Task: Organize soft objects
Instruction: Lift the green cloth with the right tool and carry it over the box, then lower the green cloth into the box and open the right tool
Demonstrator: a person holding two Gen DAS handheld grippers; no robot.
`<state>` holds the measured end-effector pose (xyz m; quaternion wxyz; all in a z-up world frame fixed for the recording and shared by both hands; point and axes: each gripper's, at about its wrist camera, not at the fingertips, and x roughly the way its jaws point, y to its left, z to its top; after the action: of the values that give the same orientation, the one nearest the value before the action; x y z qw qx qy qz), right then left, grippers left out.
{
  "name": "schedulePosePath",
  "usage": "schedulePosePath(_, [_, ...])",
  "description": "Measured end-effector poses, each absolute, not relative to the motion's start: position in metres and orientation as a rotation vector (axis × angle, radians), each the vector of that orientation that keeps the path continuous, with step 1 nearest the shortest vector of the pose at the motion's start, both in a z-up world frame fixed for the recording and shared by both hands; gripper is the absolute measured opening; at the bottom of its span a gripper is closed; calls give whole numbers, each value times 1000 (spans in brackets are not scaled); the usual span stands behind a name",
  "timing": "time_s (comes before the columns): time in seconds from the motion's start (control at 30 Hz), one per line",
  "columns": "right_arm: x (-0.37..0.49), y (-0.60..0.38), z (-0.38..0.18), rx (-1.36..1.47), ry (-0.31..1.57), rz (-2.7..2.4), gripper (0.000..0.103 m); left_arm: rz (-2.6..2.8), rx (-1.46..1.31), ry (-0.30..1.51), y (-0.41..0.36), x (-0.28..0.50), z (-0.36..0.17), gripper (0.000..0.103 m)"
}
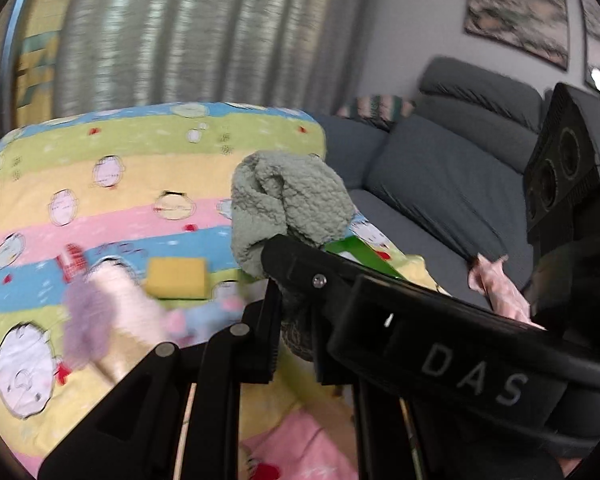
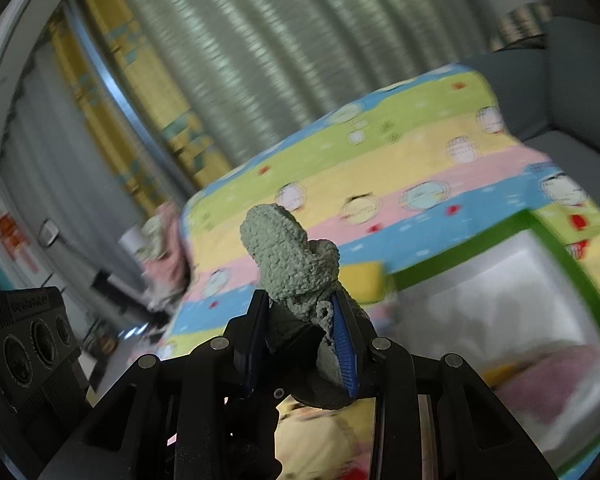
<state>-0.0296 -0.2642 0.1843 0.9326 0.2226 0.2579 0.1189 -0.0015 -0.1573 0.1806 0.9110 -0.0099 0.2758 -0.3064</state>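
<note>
We hold green fleece cloth [image 1: 286, 204] clamped in both left tongs [image 1: 278, 280] and right tongs [image 2: 302, 312]. Yellow sponge [image 1: 176, 278], plush toys [image 1: 100, 316] beyond left tongs still unsorted; green-rimmed bin [image 2: 540, 300] right of right tongs.

A purple-and-cream soft thing [image 1: 100, 316] on the striped sheet [image 1: 100, 168] was smeared by blur — its shape unreadable. The green-rimmed bin [image 2: 532, 304] ran off the right edge — contents indistinct.

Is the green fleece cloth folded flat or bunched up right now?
Bunched up. The green fleece cloth rises in a crumpled lump, pinched by the right gripper; the left gripper clamps it too.
</note>
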Motion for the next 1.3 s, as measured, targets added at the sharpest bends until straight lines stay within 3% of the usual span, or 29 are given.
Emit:
schedulePosePath(0.63, [-6, -375, 117, 623, 660, -85, 35, -826, 64, 858, -271, 48, 117, 9])
schedulePosePath(1.13, [20, -392, 68, 700, 848, -162, 35, -744, 88, 1097, -283, 68, 74, 10])
schedulePosePath(1.3, [22, -393, 63, 694, 885, -196, 35, -724, 90, 1116, -284, 69, 70, 14])
